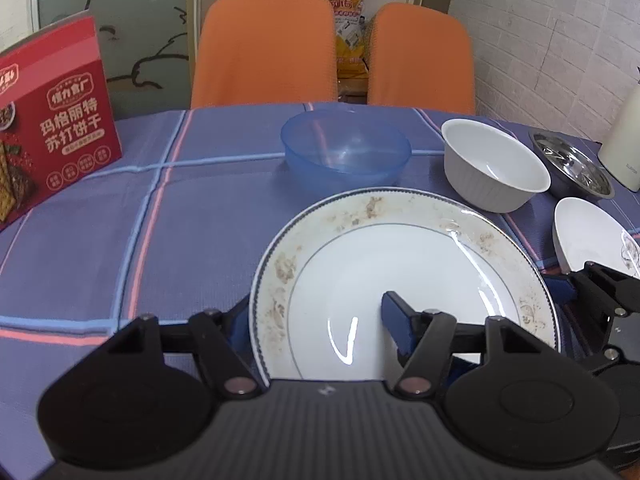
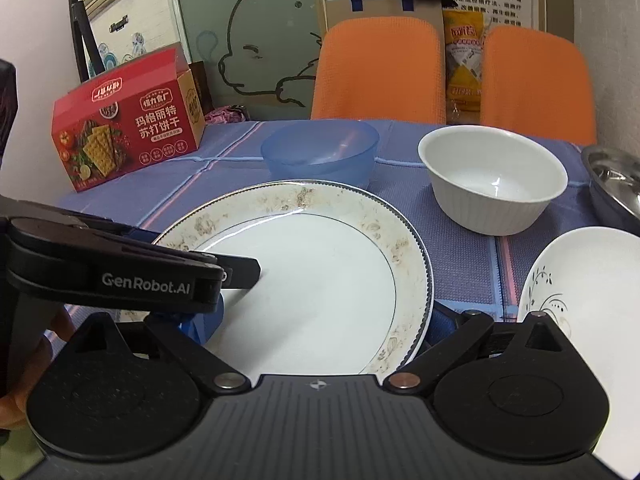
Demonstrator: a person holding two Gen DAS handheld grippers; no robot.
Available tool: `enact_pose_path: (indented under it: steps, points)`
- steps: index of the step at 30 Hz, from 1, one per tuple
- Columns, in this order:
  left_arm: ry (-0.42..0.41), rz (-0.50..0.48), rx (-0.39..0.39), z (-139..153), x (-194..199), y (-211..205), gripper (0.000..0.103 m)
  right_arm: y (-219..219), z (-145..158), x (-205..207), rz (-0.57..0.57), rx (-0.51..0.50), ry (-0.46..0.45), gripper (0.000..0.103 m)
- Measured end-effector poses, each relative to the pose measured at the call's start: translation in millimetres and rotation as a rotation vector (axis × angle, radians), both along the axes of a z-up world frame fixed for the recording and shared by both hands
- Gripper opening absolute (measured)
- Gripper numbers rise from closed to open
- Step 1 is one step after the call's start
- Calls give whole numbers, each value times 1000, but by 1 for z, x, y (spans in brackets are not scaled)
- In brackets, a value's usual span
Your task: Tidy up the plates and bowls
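A large white plate (image 1: 400, 264) (image 2: 320, 280) with a worn floral rim sits low in both views, its far edge overlapping the base of a blue plastic bowl (image 1: 346, 152) (image 2: 320, 152). My left gripper (image 1: 318, 324) is shut on the plate's left rim, one finger (image 1: 396, 320) on top and the other beneath. My right gripper (image 2: 316, 324) is open, a blue finger (image 2: 440, 320) just outside the plate's right rim. A white ribbed bowl (image 1: 492, 168) (image 2: 492, 184) stands to the right. A white dish with a dark vine print (image 1: 592, 236) (image 2: 592, 300) lies nearest on the right.
A steel bowl (image 1: 572, 168) (image 2: 612, 176) and a cream jug (image 1: 624, 140) stand at the far right. A red cracker box (image 1: 52, 128) (image 2: 128, 120) stands at the left on the blue checked tablecloth (image 1: 180, 240). Two orange chairs (image 1: 264, 48) (image 1: 420, 56) face the far edge.
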State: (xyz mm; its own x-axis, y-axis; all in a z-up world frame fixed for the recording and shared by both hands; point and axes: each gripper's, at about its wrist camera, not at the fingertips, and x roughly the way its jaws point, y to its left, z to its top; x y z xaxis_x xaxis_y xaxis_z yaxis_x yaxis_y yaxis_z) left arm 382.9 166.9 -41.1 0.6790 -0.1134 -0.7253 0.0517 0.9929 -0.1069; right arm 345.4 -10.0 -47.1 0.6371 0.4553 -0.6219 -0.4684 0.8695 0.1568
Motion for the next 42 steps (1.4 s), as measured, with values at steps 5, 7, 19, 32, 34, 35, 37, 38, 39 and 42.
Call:
enact_pose_path:
  steps: [5, 7, 19, 32, 34, 35, 37, 38, 39, 42]
  points:
    - [-48, 10, 4, 25, -11, -3, 53, -2, 23, -16, -10, 20, -33, 88]
    - [-66, 9, -10, 36, -19, -3, 53, -2, 33, -25, -21, 24, -56, 88]
    - [-109, 44, 14, 56, -111, -5, 54, 4, 45, -107, 9, 16, -65, 89]
    - [-23, 74, -42, 12, -185, 0, 54, 5, 13, -161, 27, 20, 0, 89]
    - [-35, 69, -55, 11, -187, 2, 60, 5, 13, -160, 34, 21, -6, 89]
    - [-37, 66, -60, 11, -187, 2, 62, 4, 12, -160, 38, 26, -2, 88]
    - [-38, 64, -70, 10, -187, 2, 66, 2, 11, -160, 48, 26, -1, 88]
    - [-41, 64, -75, 10, -187, 2, 66, 1, 10, -162, 59, 26, -1, 88]
    - [-43, 66, -87, 10, -188, 4, 68, 1, 10, -163, 66, 28, 3, 87]
    - [-42, 66, -114, 10, -188, 6, 70, -5, 10, -163, 52, 69, 15, 87]
